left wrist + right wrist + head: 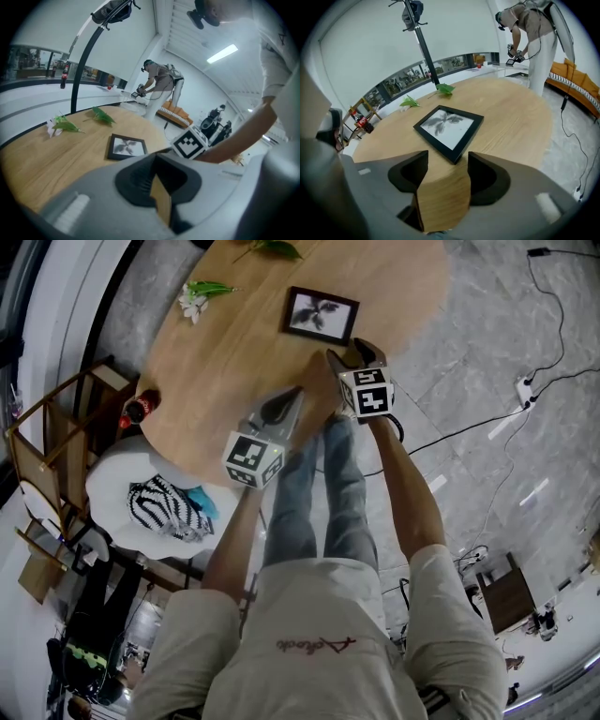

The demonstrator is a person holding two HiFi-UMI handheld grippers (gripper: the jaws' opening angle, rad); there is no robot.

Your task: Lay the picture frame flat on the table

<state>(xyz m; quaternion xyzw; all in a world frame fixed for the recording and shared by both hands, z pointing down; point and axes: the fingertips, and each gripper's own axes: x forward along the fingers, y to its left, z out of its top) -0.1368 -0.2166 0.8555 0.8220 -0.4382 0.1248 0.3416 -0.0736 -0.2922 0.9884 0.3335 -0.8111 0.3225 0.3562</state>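
The picture frame (449, 125) is seen lying flat, face up, on the wooden surface (520, 122), so the task is judged done. The right tongs (447, 161) are held apart and empty just short of the frame's near corner, since a flat frame calls for no grip. The left tongs (156, 161) are drawn together on nothing, off to the side.

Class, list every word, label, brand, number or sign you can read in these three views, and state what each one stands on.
Nothing can be quoted with certainty.
Red script on the shirt: upside down, too unclear to read.
Red label on the bottle: too small to read.
Left marker cube and right marker cube: black-and-white square patterns, no letters.
Picture frame: plant print, no words.
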